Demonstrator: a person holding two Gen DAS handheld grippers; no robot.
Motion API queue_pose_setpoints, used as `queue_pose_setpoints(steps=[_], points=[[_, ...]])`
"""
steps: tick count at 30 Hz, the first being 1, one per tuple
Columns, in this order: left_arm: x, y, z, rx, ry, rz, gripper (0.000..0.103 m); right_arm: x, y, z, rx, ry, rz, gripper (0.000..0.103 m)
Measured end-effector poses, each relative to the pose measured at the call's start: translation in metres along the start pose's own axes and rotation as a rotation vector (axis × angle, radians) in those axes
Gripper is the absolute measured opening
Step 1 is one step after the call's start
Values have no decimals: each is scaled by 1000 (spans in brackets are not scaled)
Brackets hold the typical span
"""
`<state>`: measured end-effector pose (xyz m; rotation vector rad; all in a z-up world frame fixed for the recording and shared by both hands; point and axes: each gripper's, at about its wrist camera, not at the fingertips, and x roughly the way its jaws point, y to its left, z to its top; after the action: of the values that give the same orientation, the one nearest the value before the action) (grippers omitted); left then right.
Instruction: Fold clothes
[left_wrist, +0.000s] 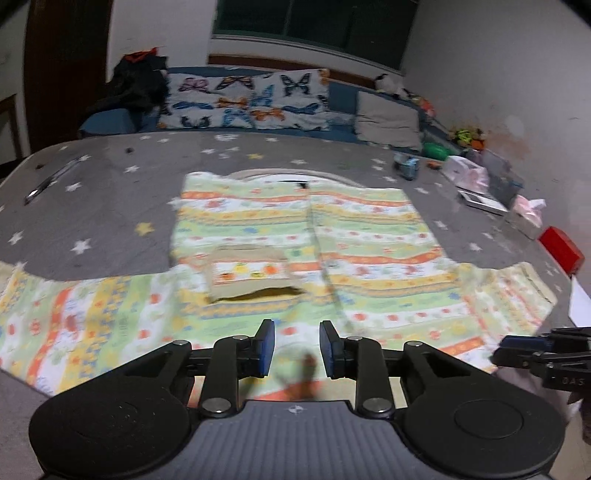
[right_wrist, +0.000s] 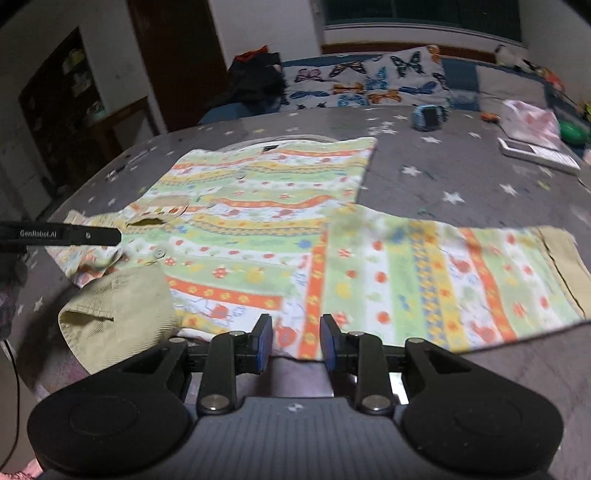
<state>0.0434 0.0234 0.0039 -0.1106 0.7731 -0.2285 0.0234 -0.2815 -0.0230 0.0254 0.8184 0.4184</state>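
Note:
A child's shirt (left_wrist: 306, 236) with green, orange and yellow stripes lies spread flat on the grey star-print table, sleeves out to both sides, hem towards the far edge. Its chest pocket (left_wrist: 251, 275) faces up. My left gripper (left_wrist: 296, 347) is open and empty over the collar end. My right gripper (right_wrist: 296, 341) is open and empty above the shirt's (right_wrist: 280, 221) near edge, beside the right sleeve (right_wrist: 461, 280). The khaki collar (right_wrist: 118, 310) lies folded out at the lower left. The right gripper's fingers (left_wrist: 524, 349) show at the right edge of the left wrist view. The left gripper's fingers (right_wrist: 62, 233) show at the left of the right wrist view.
On the table (left_wrist: 110, 206) stand a red box (left_wrist: 561, 249), tissue packs (left_wrist: 528, 214), a book (left_wrist: 482, 201), a blue toy (left_wrist: 406, 166) and a pen (left_wrist: 51, 181). A bed with a butterfly pillow (left_wrist: 247, 101) lies behind.

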Motion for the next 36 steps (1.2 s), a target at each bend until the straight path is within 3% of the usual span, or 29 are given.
queue_pose_setpoints(steps=[8, 15, 18, 24, 30, 36], points=[[13, -37, -2, 50, 26, -65, 32, -27, -54, -7, 117, -72, -142, 28], [18, -54, -1, 75, 33, -79, 35, -41, -116, -8, 175, -131, -396, 29], [20, -60, -1, 86, 36, -82, 38, -44, -141, -6, 205, -144, -464, 35], [23, -66, 0, 97, 43, -79, 38, -39, -162, -8, 228, -137, -487, 35], [27, -71, 1, 104, 51, -78, 42, -32, -161, -10, 242, -137, -452, 36], [32, -76, 0, 106, 61, -91, 42, -36, -160, -8, 277, -150, -406, 11]])
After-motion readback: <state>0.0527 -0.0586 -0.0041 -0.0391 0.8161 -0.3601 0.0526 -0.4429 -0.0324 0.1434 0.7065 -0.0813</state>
